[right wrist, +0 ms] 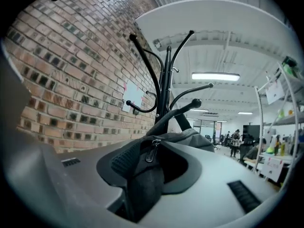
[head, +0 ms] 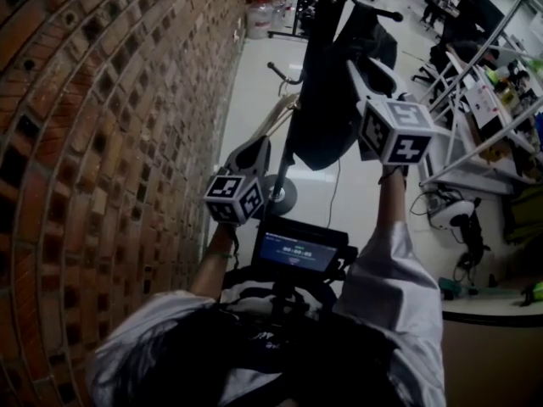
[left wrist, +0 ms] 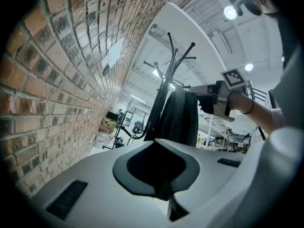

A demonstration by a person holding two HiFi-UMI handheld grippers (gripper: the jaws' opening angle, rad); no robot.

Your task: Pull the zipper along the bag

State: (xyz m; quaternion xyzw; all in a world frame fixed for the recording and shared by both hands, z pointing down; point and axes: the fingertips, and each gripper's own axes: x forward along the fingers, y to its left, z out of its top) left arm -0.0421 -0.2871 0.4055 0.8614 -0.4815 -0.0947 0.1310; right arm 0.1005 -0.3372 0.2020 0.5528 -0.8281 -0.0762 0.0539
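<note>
The right gripper (head: 363, 70) stood wide, with the bag (right wrist: 142, 186) and its zipper pull (right wrist: 151, 151) right between its jaws. The left gripper (head: 254, 153) was pinched closed, empty, with the bag hanging ahead of it.

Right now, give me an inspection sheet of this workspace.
Surface: pale floor.
Job's things: dark bag hangs on the coat rack; its zipper pull sits between the right jaws.
Clutter: white containers by the wall.
Grippers: left gripper shut, empty; right gripper open, bag fabric between its jaws.
Cables: thin lead on the floor beside the rack's base.
Surroundings: brick wall at left, shelving at right, people far off.
</note>
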